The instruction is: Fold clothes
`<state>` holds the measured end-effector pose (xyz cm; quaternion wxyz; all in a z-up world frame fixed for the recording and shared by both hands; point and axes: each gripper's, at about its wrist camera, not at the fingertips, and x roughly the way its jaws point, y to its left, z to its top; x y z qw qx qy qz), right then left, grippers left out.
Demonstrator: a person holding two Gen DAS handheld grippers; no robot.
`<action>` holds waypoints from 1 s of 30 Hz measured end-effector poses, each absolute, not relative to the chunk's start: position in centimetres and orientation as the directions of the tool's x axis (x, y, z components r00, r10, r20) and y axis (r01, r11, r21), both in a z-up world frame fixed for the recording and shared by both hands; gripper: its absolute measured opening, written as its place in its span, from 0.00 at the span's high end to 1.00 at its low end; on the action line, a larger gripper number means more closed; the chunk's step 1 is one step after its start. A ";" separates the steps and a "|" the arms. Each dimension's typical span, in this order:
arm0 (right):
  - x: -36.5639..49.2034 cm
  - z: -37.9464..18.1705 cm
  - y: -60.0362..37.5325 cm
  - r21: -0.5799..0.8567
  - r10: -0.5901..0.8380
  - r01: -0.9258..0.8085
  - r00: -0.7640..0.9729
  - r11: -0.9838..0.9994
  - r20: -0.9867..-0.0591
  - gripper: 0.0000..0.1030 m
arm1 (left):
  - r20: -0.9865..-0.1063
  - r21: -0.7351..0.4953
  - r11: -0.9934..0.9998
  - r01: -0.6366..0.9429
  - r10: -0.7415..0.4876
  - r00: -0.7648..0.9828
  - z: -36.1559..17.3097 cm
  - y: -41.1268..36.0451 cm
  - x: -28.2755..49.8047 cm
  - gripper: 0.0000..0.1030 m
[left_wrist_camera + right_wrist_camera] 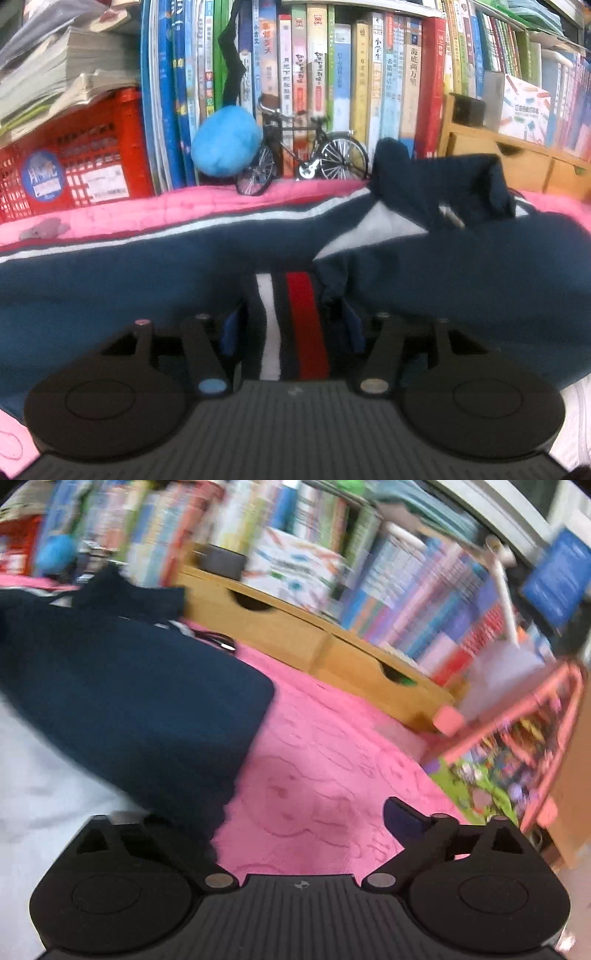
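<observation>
A navy garment (147, 295) with white and red stripes lies spread over a pink blanket (184, 206); its collar end (436, 184) is bunched up at the back. My left gripper (291, 332) sits low over the near edge, and a striped band (306, 325) of the garment lies flat between its fingers (231, 334), which do not look clamped on it. In the blurred right wrist view the navy garment (129, 694) fills the left. My right gripper (288, 823) stands wide open over the pink blanket (332, 768); the garment's edge covers its left finger.
Packed bookshelves (332, 74) run along the back, with a red crate (74, 162), a blue plush ball (225, 144) and a model bicycle (303, 158) in front. A wooden drawer unit (314, 635) and a pink toy rack (524, 731) stand to the right. White cloth (37, 794) lies near left.
</observation>
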<state>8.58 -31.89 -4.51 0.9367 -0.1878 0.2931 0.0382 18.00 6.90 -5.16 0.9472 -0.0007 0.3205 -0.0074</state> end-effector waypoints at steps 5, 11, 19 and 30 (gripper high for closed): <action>7.4 -1.7 -28.3 -0.073 0.263 -0.365 0.782 0.928 -0.564 0.07 | -0.612 0.012 1.000 0.020 -0.008 0.791 -5.2 6.5 18.0 0.42; 12.1 -2.5 -20.4 0.042 0.315 -0.358 0.754 0.933 -0.577 0.35 | -0.618 0.005 1.000 0.010 -0.005 0.786 -5.3 6.7 18.1 0.32; 13.2 -6.3 -22.7 -0.104 0.090 -0.202 0.762 0.974 -0.641 0.44 | -0.624 0.021 1.000 0.005 0.009 0.782 -5.4 6.6 18.2 0.22; 14.8 -4.7 -31.0 -0.171 -0.239 0.169 0.757 0.971 -0.608 0.55 | -0.626 0.017 1.000 0.007 0.005 0.779 -5.5 6.8 18.2 0.20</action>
